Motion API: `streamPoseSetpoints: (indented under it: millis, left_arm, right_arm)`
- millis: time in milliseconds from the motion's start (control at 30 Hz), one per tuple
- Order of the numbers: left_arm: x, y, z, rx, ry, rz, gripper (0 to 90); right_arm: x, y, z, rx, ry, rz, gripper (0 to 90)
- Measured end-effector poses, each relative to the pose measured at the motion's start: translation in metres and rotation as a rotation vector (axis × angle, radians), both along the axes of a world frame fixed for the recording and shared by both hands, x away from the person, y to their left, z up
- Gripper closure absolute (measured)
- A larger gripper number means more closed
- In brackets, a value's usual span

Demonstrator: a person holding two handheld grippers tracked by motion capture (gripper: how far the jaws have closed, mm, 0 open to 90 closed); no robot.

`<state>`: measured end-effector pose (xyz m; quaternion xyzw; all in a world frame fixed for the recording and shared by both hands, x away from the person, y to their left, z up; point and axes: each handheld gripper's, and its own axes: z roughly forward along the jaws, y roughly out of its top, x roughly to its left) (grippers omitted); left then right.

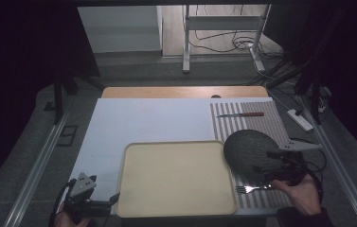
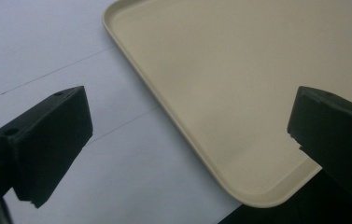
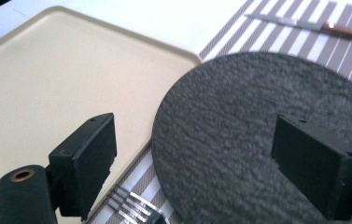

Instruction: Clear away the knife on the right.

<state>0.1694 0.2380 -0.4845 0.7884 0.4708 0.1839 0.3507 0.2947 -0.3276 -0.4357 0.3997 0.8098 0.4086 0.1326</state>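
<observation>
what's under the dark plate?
The dark plate lies on the striped placemat, its left edge beside the tray. Whatever the plate covers is hidden.

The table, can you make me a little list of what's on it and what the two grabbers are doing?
tray: beige tray, nothing on it, near edge of the table
plate: dark round plate on the striped mat, right of the tray
fork: fork on the mat, just in front of the plate
knife: knife at the mat's far end
left gripper: left gripper open, at the tray's near left corner, holding nothing
right gripper: right gripper open, over the plate's near edge, holding nothing
</observation>
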Motion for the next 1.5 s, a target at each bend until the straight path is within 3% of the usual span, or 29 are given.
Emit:
streamPoseSetpoints:
  millis: [233, 367, 600, 967, 1500]
  left_arm:
    - [0.0, 0.0, 0.0, 0.0, 0.0, -0.001, 0.0]
    - [0.0, 0.0, 0.0, 0.002, 0.001, 0.0, 0.0]
    - [0.0, 0.0, 0.0, 0.003, 0.001, -0.001, 0.0]
    - [0.0, 0.0, 0.0, 0.0, 0.003, -0.002, 0.0]
    - [0.001, 0.0, 0.0, -0.003, 0.004, -0.003, 0.0]
  right_arm:
    - [0.014, 0.004, 0.001, -0.01, -0.036, 0.003, 11.7]
    - [0.017, 0.005, 0.004, 0.009, -0.041, 0.006, 11.6]
    - [0.032, 0.008, 0.003, -0.003, 0.002, 0.004, 11.6]
    - [0.073, 0.004, -0.002, -0.015, 0.07, -0.037, 12.4]
    - [0.132, 0.012, -0.005, -0.065, 0.074, -0.077, 12.0]
